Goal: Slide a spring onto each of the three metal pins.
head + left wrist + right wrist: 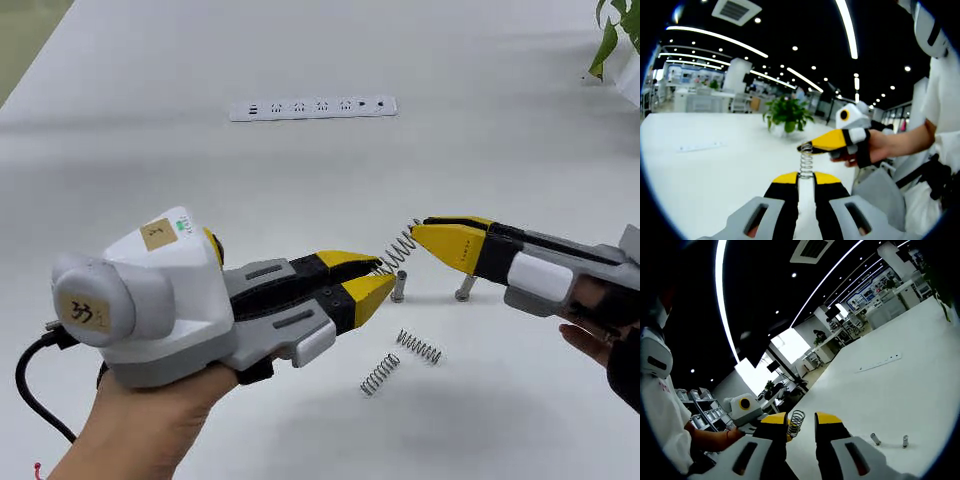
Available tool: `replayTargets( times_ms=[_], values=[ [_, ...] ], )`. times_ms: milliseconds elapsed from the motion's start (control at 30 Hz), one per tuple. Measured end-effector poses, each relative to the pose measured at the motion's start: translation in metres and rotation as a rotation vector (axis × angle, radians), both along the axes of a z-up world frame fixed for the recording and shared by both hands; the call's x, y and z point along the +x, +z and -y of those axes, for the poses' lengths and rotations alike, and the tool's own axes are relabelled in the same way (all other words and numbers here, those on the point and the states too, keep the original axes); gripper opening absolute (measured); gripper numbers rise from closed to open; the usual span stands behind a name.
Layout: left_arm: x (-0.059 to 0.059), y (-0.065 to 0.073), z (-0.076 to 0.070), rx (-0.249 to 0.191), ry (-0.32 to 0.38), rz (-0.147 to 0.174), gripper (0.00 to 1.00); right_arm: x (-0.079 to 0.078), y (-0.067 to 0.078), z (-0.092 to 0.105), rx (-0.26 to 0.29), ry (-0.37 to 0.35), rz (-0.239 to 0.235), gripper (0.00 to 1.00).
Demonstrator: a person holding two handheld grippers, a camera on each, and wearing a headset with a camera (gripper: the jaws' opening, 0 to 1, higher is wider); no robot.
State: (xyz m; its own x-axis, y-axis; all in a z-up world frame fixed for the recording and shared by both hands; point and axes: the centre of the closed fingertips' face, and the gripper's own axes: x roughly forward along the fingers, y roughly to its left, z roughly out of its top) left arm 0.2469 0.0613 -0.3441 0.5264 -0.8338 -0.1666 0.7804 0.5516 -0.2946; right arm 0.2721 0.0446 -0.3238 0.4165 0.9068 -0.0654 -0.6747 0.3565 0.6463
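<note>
So the left gripper (385, 272), with a sticker (88, 312) scrawled "33", was pinching one end of a spring (400, 250) in midair. The right gripper (416, 229) had its jaws a bit apart around the other end, two pins (399, 287) standing just right.

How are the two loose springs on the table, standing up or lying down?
Lying down. The nearer spring and the farther spring both rest on their sides on the table.

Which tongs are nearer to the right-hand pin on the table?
Right. The right tongs hang just over that pin; the left tongs, holding a spring, end left of it, beyond the other pin.
</note>
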Motion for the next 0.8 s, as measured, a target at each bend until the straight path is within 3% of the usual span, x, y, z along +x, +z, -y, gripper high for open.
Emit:
replayTargets(
  times_ms=[367,800],
  values=[
    [0.0,0.003,0.007,-0.007,-0.017,0.006,0.1,-0.004,0.008,-0.003,0.012,0.015,0.01,0.12],
    [-0.005,-0.002,0.014,0.017,-0.053,-0.001,0.11,-0.011,0.01,-0.008,-0.098,0.085,0.096,0.11]
  ],
)
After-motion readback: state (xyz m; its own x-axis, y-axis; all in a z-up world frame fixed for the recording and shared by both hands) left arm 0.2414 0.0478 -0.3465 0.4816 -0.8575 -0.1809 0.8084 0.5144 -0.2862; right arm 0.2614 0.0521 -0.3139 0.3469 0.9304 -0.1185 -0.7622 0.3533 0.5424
